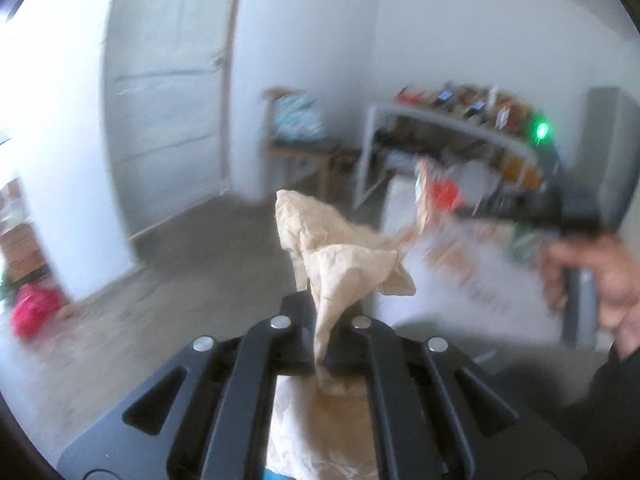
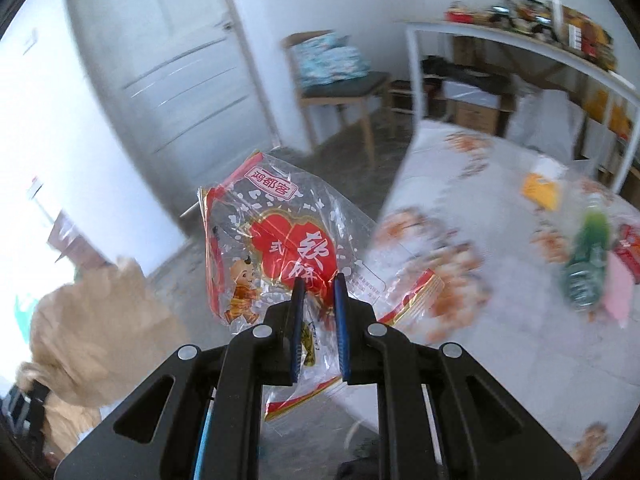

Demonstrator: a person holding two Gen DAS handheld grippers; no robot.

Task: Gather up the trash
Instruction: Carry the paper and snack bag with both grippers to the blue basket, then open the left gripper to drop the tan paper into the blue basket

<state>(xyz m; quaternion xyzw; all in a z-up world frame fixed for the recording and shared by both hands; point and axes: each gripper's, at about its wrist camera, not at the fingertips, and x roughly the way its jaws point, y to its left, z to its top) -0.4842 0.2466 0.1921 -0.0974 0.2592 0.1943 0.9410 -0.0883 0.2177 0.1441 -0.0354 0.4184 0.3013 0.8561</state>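
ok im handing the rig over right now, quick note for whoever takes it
Left gripper: shut on the crumpled brown paper bag, held in the air.
Right gripper: shut on the clear red snack wrapper, lifted beside the table edge.
Done: both pieces picked up.
Left: drop both in a bin, none in view. On the table: a green bottle, a yellow packet, red and pink items at the right edge.

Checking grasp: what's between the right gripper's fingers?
The clear red-printed snack wrapper is pinched in the right gripper; right wrist view shows it.
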